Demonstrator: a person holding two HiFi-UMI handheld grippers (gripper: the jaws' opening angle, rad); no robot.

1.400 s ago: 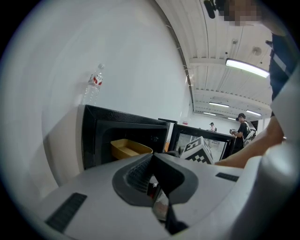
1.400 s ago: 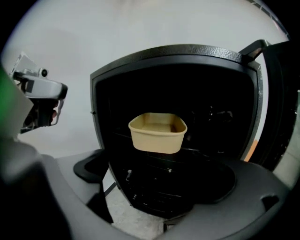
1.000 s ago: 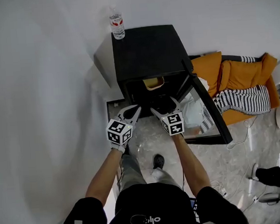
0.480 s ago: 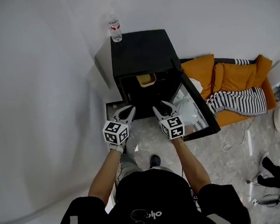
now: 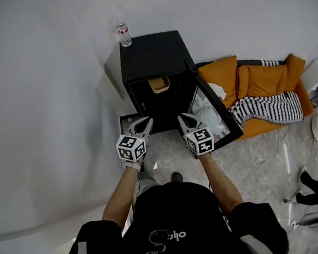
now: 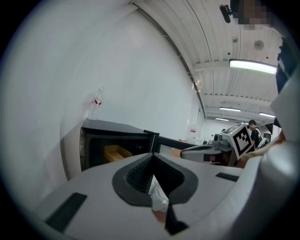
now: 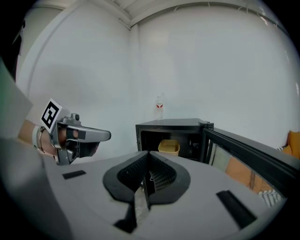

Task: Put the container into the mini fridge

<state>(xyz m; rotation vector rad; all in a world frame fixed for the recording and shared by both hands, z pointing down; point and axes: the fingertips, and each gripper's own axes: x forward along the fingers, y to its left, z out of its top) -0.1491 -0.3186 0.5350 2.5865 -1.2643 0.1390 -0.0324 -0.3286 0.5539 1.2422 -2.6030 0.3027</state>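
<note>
**Container in, door open**

The container (image 5: 159, 84), a yellow tub, sits upright on the upper shelf inside the fridge (image 5: 153, 53), just behind the opening. Nothing is touching it. The left tongs (image 5: 146, 121) and right tongs (image 5: 183, 118) hang side by side in front of the fridge, below the opening and well apart from the container. Each gripper view shows its own jaws pressed together with nothing between them, so both are empty.

The door (image 5: 210, 114) stands wide open, swung out to the right, with its glass panel near an orange cushion (image 5: 265, 80) on the floor. A bottle (image 5: 122, 33) stands on the back left corner of the fridge top, clear of everything else.

By the look of it, the placing itself is done, since the container rests inside and is let go. At most the door is left to close, though the task sentence does not ask for that. The right tongs are the nearer to the door's free edge, should it be pushed shut.
</note>
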